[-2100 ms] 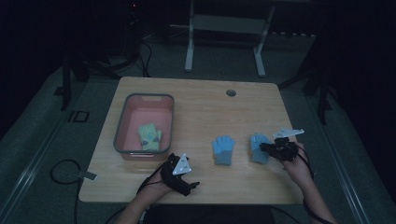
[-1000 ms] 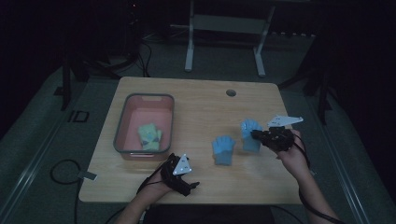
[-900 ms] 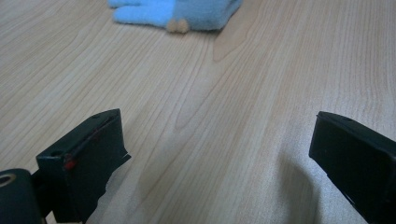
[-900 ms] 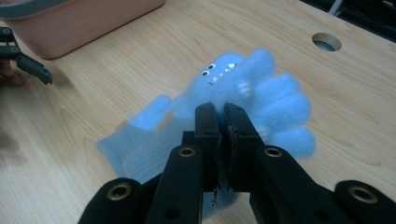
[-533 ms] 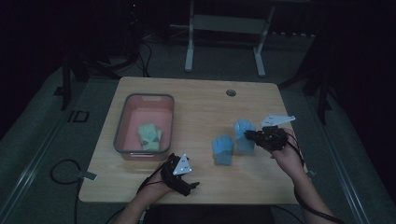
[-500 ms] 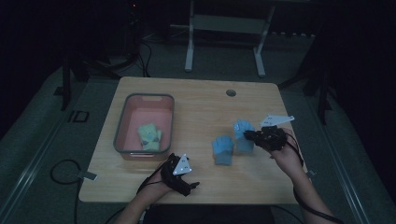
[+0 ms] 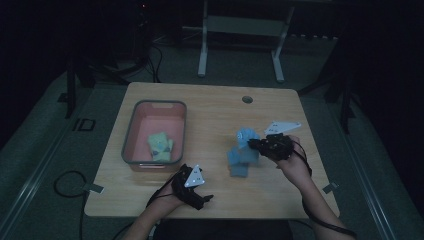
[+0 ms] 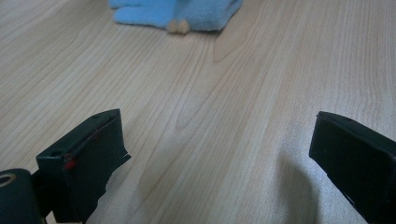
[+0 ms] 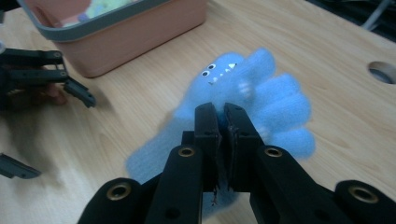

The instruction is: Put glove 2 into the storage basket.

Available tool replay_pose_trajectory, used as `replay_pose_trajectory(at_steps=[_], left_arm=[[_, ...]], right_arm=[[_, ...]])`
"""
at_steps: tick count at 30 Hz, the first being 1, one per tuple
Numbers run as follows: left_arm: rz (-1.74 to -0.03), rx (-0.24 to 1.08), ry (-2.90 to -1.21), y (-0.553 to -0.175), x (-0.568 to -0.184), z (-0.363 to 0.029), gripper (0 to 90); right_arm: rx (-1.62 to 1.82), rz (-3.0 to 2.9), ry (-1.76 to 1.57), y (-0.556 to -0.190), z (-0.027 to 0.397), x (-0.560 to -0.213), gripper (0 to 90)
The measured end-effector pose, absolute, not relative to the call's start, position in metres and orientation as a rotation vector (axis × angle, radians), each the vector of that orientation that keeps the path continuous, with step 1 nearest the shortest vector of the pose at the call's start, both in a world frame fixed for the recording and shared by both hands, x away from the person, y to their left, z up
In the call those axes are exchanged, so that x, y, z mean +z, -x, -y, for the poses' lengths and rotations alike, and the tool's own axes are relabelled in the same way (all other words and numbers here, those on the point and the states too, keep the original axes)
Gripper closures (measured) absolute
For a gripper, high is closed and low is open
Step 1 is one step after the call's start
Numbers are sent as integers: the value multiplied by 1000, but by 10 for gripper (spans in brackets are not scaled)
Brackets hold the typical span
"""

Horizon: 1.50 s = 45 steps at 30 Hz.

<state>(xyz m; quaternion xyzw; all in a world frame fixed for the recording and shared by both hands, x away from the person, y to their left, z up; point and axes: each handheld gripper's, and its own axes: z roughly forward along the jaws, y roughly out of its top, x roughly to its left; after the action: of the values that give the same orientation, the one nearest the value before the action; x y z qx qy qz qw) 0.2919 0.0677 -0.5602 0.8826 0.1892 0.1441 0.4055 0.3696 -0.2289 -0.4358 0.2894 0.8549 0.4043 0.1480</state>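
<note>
A blue knitted glove (image 9: 247,93) with a small stitched face hangs from my right gripper (image 9: 223,112), whose jaws are shut on it near the cuff. In the high view that glove (image 7: 245,136) is held just above and behind a second blue glove (image 7: 239,165) lying flat on the table, with the right gripper (image 7: 254,144) at its right. My left gripper (image 7: 204,199) rests near the table's front edge, jaws wide open and nothing between them (image 8: 219,140). The flat blue glove (image 8: 187,11) lies ahead of it.
A pink bin (image 7: 131,137) with a grey rim stands at the table's left and holds a green glove (image 7: 160,146). A round cable hole (image 7: 247,99) is near the far edge. Cables trail off the front of the table.
My right gripper has carried the blue glove leftward across the table, up to the other blue glove. The left gripper has stayed where it was.
</note>
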Motion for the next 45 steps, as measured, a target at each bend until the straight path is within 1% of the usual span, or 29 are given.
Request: replay_pose_trajectory(at_steps=[9, 25, 30, 38, 40, 42, 44, 45], left_arm=[[-477, 366, -2226, -291, -560, -67, 33], [-479, 375, -2212, -290, -559, -66, 32], [-465, 381, -2218, -290, -559, -65, 32], [-453, 389, -2203, -288, -556, -64, 33], [-449, 392, -2206, -287, -555, -62, 32], [-457, 401, -2200, -286, -553, -60, 33], [-470, 412, -2201, -286, -552, -59, 34], [-496, 440, -2185, -286, -550, -60, 34]], right_arm=[[1119, -2531, -810, -371, 210, -456, 848], [991, -2596, -882, -382, 201, -500, 839], [946, -2632, -922, -387, 200, -517, 824], [922, -2637, -942, -389, 199, -527, 787], [927, -2638, -943, -389, 199, -527, 771], [940, -2629, -944, -388, 201, -522, 722], [964, -2613, -933, -386, 205, -517, 636], [976, -2596, -930, -385, 207, -513, 574]])
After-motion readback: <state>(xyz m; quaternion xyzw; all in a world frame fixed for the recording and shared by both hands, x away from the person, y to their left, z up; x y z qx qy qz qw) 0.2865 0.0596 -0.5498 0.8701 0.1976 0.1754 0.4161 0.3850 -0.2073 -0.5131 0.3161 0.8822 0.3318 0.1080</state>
